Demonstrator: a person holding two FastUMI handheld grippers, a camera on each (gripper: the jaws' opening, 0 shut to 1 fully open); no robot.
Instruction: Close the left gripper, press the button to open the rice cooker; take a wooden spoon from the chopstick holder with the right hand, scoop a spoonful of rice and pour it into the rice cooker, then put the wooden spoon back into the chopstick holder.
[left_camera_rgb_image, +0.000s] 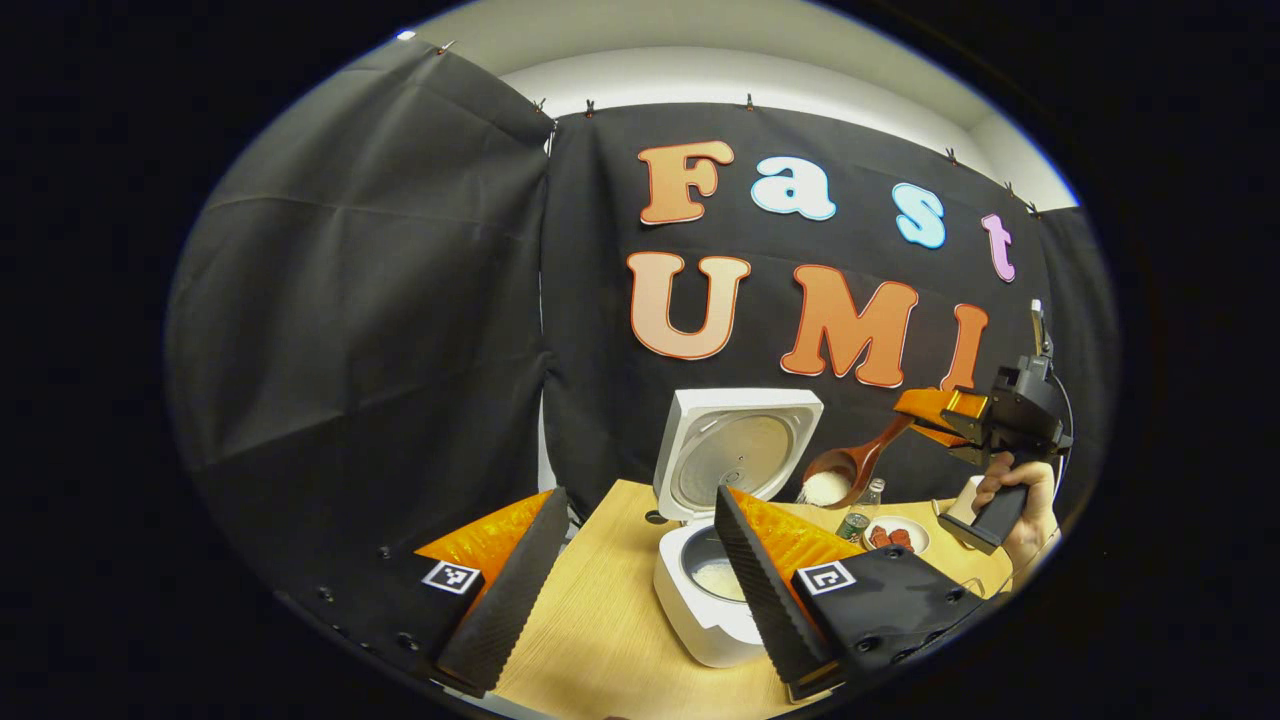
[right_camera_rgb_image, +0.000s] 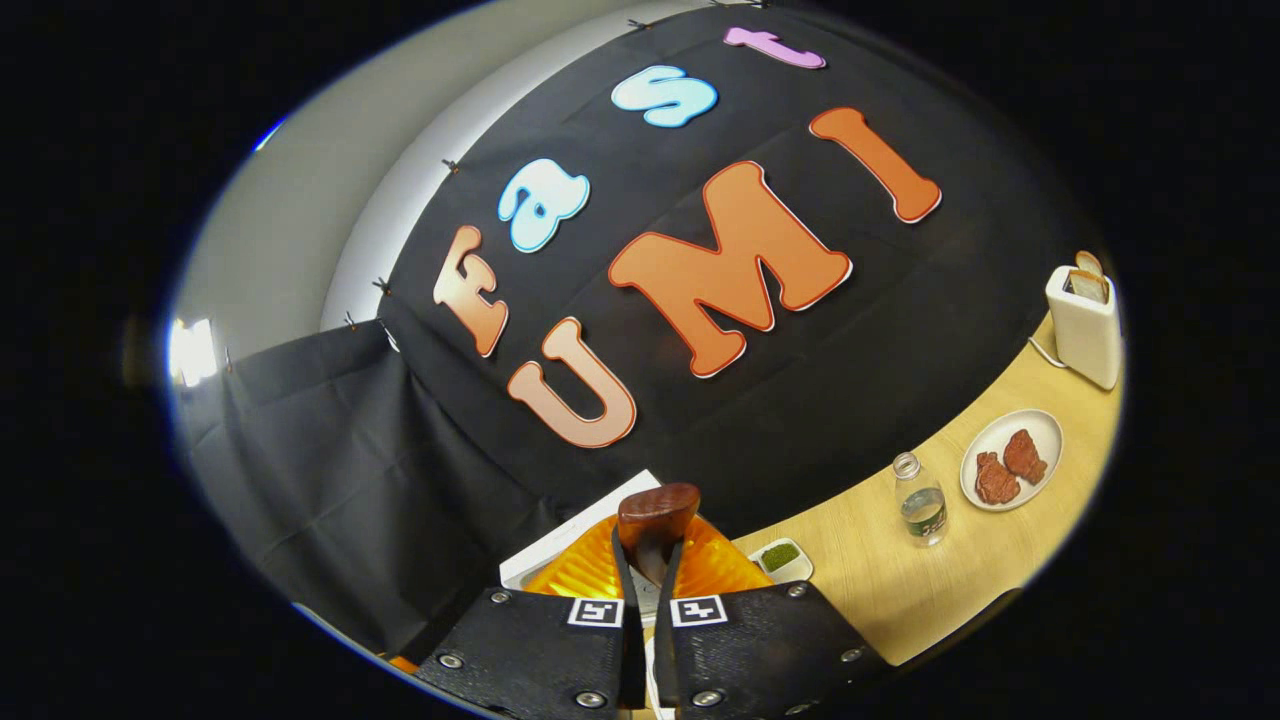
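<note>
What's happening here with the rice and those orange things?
A person is working two hand-held tongs. The right tongs grip a wooden spoon heaped with rice, held above and to the right of the open rice cooker. Some rice already lies in the pot. The left tongs hang open in front of the cooker.

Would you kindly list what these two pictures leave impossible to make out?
- Left gripper view: the rice cooker pot is partly hidden behind the left claw's own finger.
- Right gripper view: the wooden spoon bowl is hidden behind the handle gripped by the right claw.
- Right gripper view: the toaster sits by the edge, too small for detail.
</note>
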